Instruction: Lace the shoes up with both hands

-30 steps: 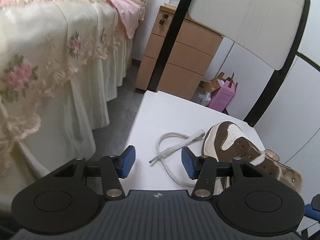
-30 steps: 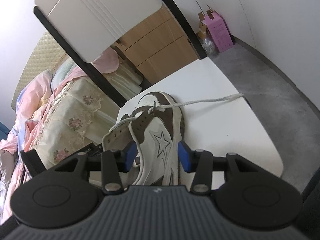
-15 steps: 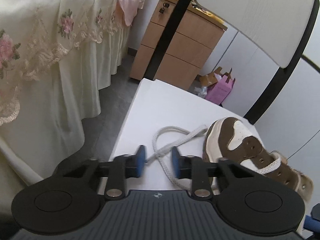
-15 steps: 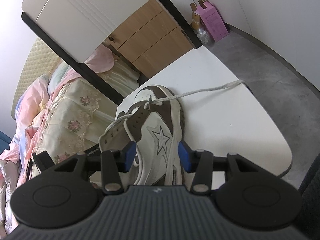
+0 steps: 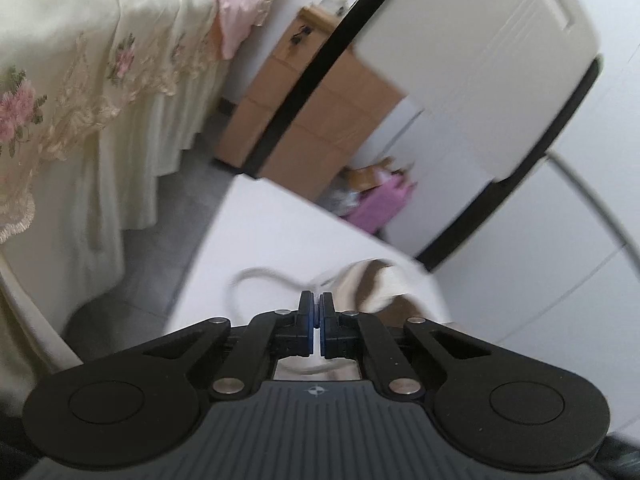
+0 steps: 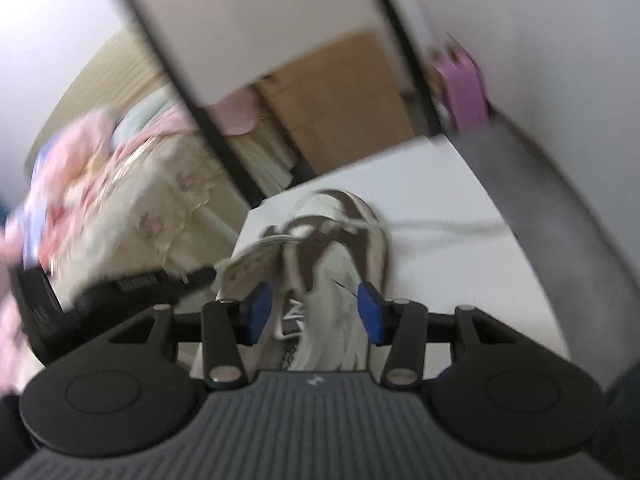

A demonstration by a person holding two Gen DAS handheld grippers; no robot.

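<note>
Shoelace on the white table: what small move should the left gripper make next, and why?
Probably lift the left gripper slightly to check its catch: its jaws are shut by the shoelace loop, but blur hides whether the shoelace is pinched. The right gripper stands open over the shoe.

A sneaker [image 6: 340, 240] is lying on the table [image 6: 460, 280]. Its lace [image 6: 444, 226] is trailing rightward. A cabinet [image 6: 340, 96] is standing behind.

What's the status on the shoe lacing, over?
Left gripper just closed, pads together over the lace; grip unconfirmed. Right gripper open, straddling the shoe. Frames blurred; nothing blocking on the white table.
</note>
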